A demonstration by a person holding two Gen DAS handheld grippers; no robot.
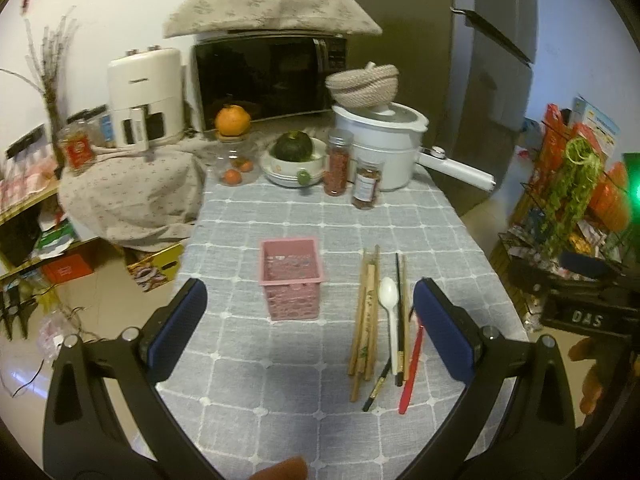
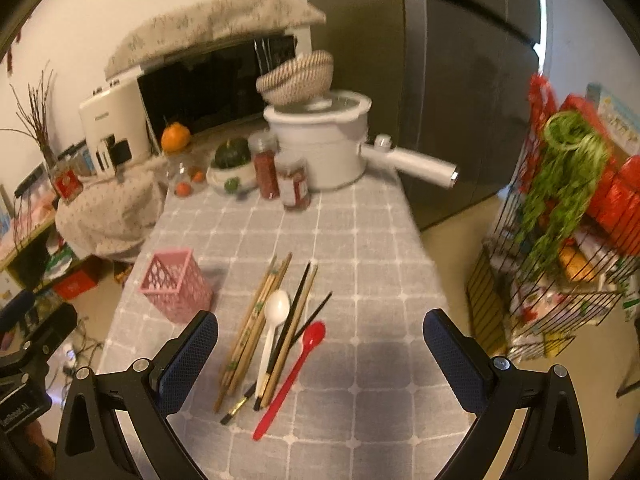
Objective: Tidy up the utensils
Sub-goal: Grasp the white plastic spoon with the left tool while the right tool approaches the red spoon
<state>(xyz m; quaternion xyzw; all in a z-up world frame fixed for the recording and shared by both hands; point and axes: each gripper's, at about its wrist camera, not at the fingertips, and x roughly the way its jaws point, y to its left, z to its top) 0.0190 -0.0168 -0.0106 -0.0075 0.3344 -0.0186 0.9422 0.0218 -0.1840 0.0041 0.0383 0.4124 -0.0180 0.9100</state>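
A pink lattice basket [image 1: 291,281] [image 2: 175,285] stands upright on the grey checked tablecloth [image 1: 280,224]. To its right lies a loose pile: several wooden chopsticks [image 1: 366,320] [image 2: 250,330], a white spoon [image 1: 390,314] [image 2: 274,322], black chopsticks [image 1: 399,320] [image 2: 294,312] and a red spoon [image 1: 412,372] [image 2: 294,372]. My left gripper [image 1: 310,308] hovers open above the table, near the basket, nothing between its fingers. My right gripper [image 2: 320,344] is open over the pile's right side, holding nothing.
At the table's far end stand spice jars [image 1: 338,162], a white pot with a long handle [image 1: 384,144], a bowl with a squash [image 1: 292,160] and a microwave [image 1: 268,76]. A wire rack [image 2: 560,264] stands off the right edge; a cloth-covered bundle [image 1: 128,196] sits left.
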